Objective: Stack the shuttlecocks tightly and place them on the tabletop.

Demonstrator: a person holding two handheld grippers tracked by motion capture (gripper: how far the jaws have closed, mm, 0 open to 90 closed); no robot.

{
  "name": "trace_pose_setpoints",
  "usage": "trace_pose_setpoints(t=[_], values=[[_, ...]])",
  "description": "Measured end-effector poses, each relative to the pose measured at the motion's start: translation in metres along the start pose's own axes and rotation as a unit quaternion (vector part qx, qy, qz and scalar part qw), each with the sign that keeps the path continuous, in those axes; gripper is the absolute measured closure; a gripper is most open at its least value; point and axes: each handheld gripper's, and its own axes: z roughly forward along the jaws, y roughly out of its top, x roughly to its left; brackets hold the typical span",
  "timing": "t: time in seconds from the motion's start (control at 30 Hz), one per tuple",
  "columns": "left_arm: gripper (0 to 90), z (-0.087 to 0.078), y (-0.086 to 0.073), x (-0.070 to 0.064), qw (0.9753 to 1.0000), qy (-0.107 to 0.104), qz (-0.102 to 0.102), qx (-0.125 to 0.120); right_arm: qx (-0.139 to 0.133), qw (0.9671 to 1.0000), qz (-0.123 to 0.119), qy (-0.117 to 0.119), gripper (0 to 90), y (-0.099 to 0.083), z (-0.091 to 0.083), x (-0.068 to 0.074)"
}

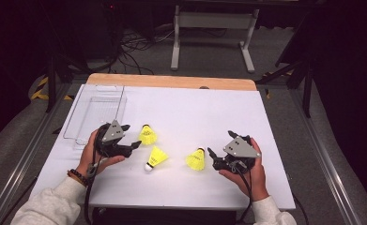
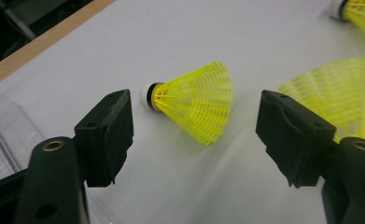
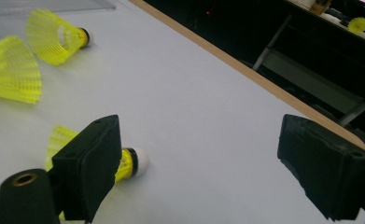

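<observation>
at centre frame three yellow plastic mesh shuttlecocks (image 1: 148, 135) lie between the wide-open, empty left gripper (image 1: 133, 146) and the equally wide, empty right gripper (image 1: 211, 153).

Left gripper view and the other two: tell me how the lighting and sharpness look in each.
High view: the white table top is brightly lit while the surroundings fall dark. Left gripper view: the shuttlecock between the open jaws is sharp; the near jaws are softer. Right gripper view: the far shuttlecocks look slightly blurred, and the background is dim.
</observation>
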Motion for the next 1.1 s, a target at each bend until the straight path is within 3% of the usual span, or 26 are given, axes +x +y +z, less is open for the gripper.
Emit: trace_pose_setpoints(t=[0.03,0.17,0.23,0.3,0.4,0.67,0.73,0.8,0.87,0.93,1.07,1.1], values=[[30.6,0.007,0.003,0.000,0.9999,0.011,-0.003,0.012,0.002,1.0000,-0.001,-0.003,15.0,-0.002,0.000,-0.002],[35.3,0.018,0.008,-0.001,0.9993,0.022,0.001,0.030,0.006,0.9998,0.016,-0.013,15.2,-0.008,-0.001,-0.013],[44.8,0.023,0.011,0.000,0.9989,0.028,0.001,0.038,0.006,0.9995,0.026,-0.019,15.1,-0.012,-0.003,-0.019],[47.9,0.027,0.013,0.000,0.9987,0.026,-0.002,0.042,0.005,0.9992,0.034,-0.022,15.2,-0.014,-0.005,-0.023],[52.3,0.033,0.017,-0.002,0.9979,0.025,0.016,0.057,0.008,0.9991,0.034,-0.023,15.2,-0.016,-0.006,-0.025],[60.7,0.048,0.021,-0.004,0.9949,0.031,0.034,0.090,0.013,0.9995,0.028,-0.011,15.2,-0.016,-0.004,-0.023],[66.3,0.049,0.022,-0.004,0.9946,0.031,0.033,0.093,0.016,0.9997,0.019,-0.008,15.2,-0.017,-0.002,-0.020],[70.6,0.051,0.023,-0.004,0.9928,0.047,0.038,0.103,0.019,0.9997,0.014,-0.007,15.2,-0.017,-0.001,-0.019],[80.8,0.052,0.024,-0.004,0.9925,0.055,0.035,0.103,0.021,0.9997,0.009,-0.007,15.2,-0.017,0.000,-0.018],[87.4,0.050,0.026,-0.003,0.9903,0.078,0.038,0.109,0.021,0.9997,0.009,-0.008,15.2,-0.017,0.000,-0.017],[89.2,0.047,0.029,-0.002,0.9901,0.078,0.020,0.115,0.020,0.9997,0.011,-0.007,15.1,-0.017,0.000,-0.018],[89.3,0.043,0.032,-0.003,0.9876,0.078,0.031,0.132,0.021,0.9997,0.011,-0.006,15.2,-0.017,0.000,-0.017]])
